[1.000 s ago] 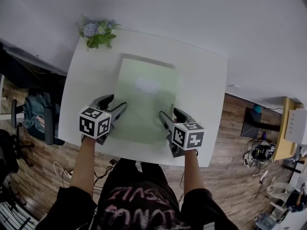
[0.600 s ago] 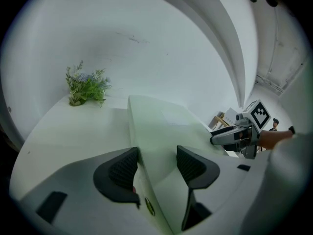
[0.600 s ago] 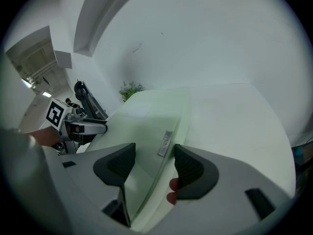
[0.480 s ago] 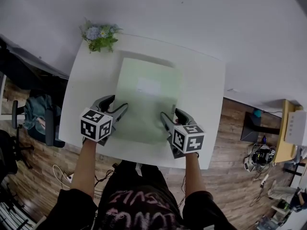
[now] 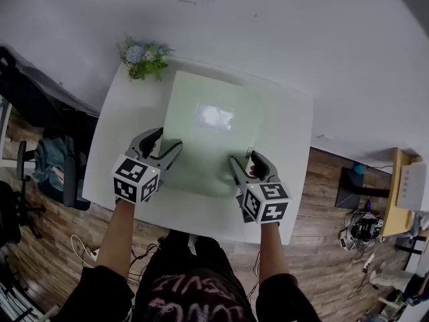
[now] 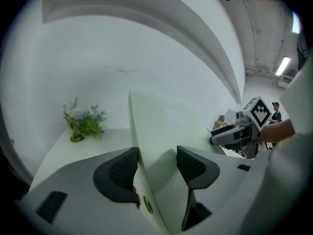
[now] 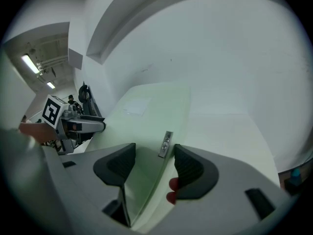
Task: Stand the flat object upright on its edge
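Since half a second ago the left gripper (image 5: 167, 139) has turned, its marker cube tipped more on edge. Its jaws stand a narrow way apart astride the left edge of the pale green sheet (image 5: 208, 149); the outer pad lies against that edge and the inner pad stands clear of the green face. The sheet itself has tilted up. Its far edge now reads wider than its near edge and reaches the table's far edge, where before it lay short of it, and the white label (image 5: 216, 116) on it catches more light. The near edge sits low, close to the table's front edge, between the two grippers. The right gripper (image 5: 242, 158) has come forward a little with it. Its jaws are likewise narrowly parted over the sheet's right edge, with the outer pad just beside a small metal clip (image 7: 166, 144) on that edge and the inner pad apart from the face. The white table (image 5: 288, 153) carries a small bunch of flowers (image 5: 144, 56) at its far left corner and stands against a white wall (image 5: 281, 32). A dark chair (image 5: 64, 170) stands to its left on a wood floor (image 5: 328, 180), and a cluttered spot (image 5: 365, 223) lies to the right.
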{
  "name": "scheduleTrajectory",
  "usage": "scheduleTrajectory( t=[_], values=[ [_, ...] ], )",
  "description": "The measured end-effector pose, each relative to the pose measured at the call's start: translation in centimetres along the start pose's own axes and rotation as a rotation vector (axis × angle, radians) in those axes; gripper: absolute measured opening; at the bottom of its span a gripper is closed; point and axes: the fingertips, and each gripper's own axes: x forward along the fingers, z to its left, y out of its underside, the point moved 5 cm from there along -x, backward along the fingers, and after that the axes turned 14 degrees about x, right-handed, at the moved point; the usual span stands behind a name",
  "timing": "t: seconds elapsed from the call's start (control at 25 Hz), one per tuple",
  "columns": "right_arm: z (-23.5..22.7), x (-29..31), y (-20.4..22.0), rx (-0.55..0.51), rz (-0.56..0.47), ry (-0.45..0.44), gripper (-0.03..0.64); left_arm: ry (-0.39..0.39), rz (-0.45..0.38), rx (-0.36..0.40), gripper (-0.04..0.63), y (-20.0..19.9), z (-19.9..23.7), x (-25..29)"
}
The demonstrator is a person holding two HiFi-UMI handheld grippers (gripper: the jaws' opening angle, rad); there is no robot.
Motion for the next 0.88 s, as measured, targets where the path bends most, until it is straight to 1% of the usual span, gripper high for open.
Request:
scheduleTrajectory(
  t=[0.12,0.24,0.56,0.72,0.88],
  values=[
    [0.2,-0.2,-1.0,-0.034,-0.051,0.005,0.259,-0.022,-0.055,0.042,0.267,-1.1,0.2,-0.1],
    [0.5,-0.4,-1.7,-0.060,-0.083,0.010,0.259,-0.038,-0.091,0.069,0.267,-1.8,0.4,-0.2],
    [1.2,-0.8,-3.4,-0.129,-0.161,0.030,0.259,-0.087,-0.188,0.107,0.267,-3.7,0.8,-0.5],
    [1.5,-1.5,-4.5,-0.167,-0.241,0.035,0.259,-0.120,-0.263,0.140,0.267,-5.0,0.7,-0.9],
    [1.7,-1.5,-5.1,-0.222,-0.296,0.043,0.259,-0.147,-0.309,0.156,0.267,-5.1,0.8,-0.9]
  ],
)
